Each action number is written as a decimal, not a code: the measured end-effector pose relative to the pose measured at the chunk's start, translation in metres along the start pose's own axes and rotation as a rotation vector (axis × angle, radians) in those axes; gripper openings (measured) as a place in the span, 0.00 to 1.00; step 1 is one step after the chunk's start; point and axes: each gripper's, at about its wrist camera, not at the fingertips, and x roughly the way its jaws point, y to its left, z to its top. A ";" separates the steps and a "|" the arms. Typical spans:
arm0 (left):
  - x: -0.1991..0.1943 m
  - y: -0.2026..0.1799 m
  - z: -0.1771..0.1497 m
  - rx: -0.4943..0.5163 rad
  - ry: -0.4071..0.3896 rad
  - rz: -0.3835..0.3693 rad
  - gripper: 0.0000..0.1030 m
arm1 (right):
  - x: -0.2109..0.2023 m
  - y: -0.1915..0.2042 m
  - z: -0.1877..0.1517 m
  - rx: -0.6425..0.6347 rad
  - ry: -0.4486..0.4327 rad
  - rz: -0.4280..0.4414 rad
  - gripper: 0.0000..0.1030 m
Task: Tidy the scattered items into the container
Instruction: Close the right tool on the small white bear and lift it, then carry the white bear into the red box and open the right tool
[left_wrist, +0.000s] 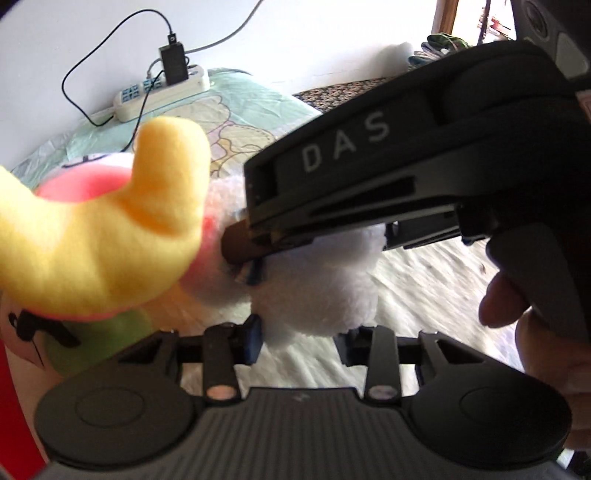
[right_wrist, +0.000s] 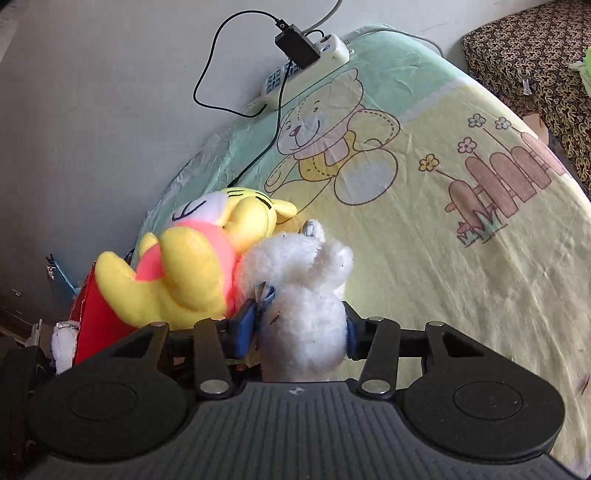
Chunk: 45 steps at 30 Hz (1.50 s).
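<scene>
Plush toys gripped by both tools over a bed.

Right tool (right_wrist: 301, 326) pinches the white plush toy (right_wrist: 306, 288) at its lower body, blue pads (right_wrist: 243, 328) pressed into the fur on both sides. Left tool (left_wrist: 301, 332) also pinches this white plush toy (left_wrist: 314, 280), its blue pad (left_wrist: 253, 341) touching the fur; the right tool's body (left_wrist: 406, 166), marked "DAS", crosses just above. A yellow plush toy (right_wrist: 192, 266) with a pink middle lies against the white one, touching it, resting partly on a red container (right_wrist: 92, 325) at the bed's edge. The bed sheet (right_wrist: 443, 258) carries a bear-and-fence print. A white power strip (right_wrist: 306, 70) with a black adapter (right_wrist: 297, 46) lies well apart, near the wall.
</scene>
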 end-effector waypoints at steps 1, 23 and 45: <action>-0.005 -0.002 -0.004 0.005 0.004 -0.017 0.36 | -0.004 0.000 -0.006 0.000 0.008 -0.002 0.48; -0.128 -0.037 -0.025 0.110 -0.293 0.061 0.29 | -0.098 0.068 -0.058 -0.140 -0.238 0.140 0.40; -0.203 0.181 -0.099 -0.059 -0.265 0.365 0.29 | 0.076 0.279 -0.074 -0.374 -0.145 0.295 0.40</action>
